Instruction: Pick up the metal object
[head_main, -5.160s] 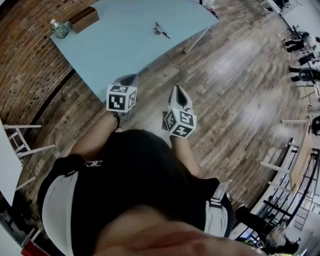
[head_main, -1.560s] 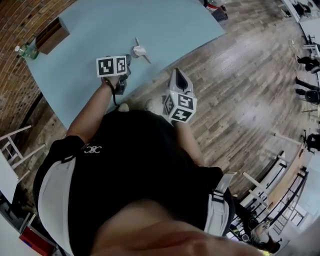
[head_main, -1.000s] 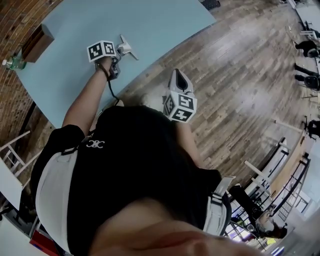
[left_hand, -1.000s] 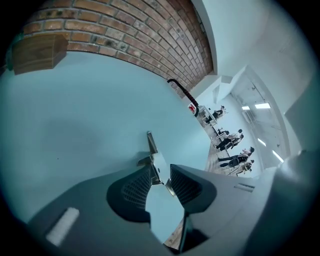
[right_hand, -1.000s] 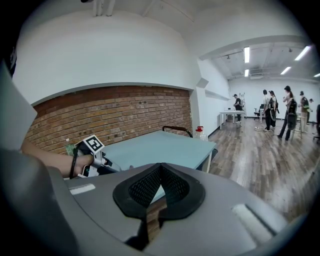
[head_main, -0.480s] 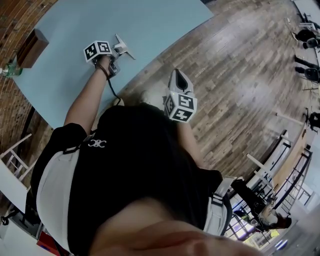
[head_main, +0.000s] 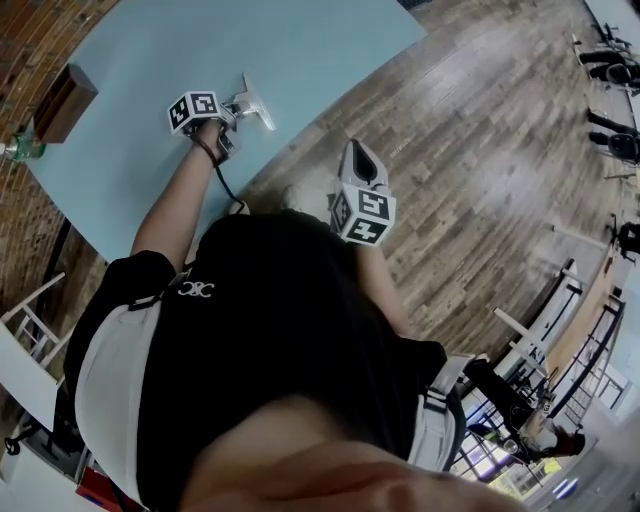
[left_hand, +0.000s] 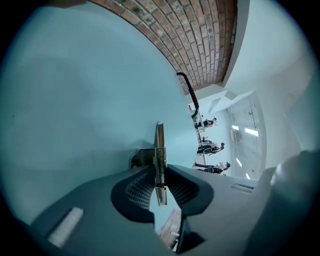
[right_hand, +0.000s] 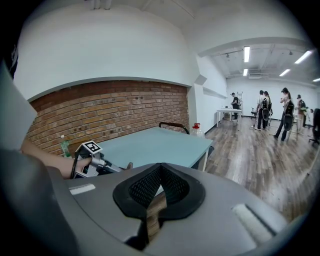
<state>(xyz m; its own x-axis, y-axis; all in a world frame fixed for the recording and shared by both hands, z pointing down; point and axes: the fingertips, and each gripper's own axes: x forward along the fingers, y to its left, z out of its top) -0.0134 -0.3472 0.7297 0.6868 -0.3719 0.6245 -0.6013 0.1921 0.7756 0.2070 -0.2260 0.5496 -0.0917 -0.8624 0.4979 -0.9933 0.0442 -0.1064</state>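
Observation:
The metal object (head_main: 255, 103), a slim silver clip with a spring, lies near the front edge of the light-blue table (head_main: 300, 40). My left gripper (head_main: 232, 105) reaches it from the left. In the left gripper view the clip (left_hand: 159, 150) stands edge-on between the jaws of my left gripper (left_hand: 160, 172), which are closing, and both pads touch its sides. My right gripper (head_main: 358, 165) hangs over the wooden floor beside my body, away from the table. In its own view my right gripper (right_hand: 160, 167) is shut and holds nothing.
A brown wooden box (head_main: 62, 100) and a plastic bottle (head_main: 8, 150) sit at the table's far left by the brick wall. Table legs and other furniture stand around the floor. Several people stand far off (right_hand: 262, 107) in the room.
My left arm went from beside my body out over the table to the clip. Over the last second the clip shifted slightly right along with the gripper. The right gripper stayed put.

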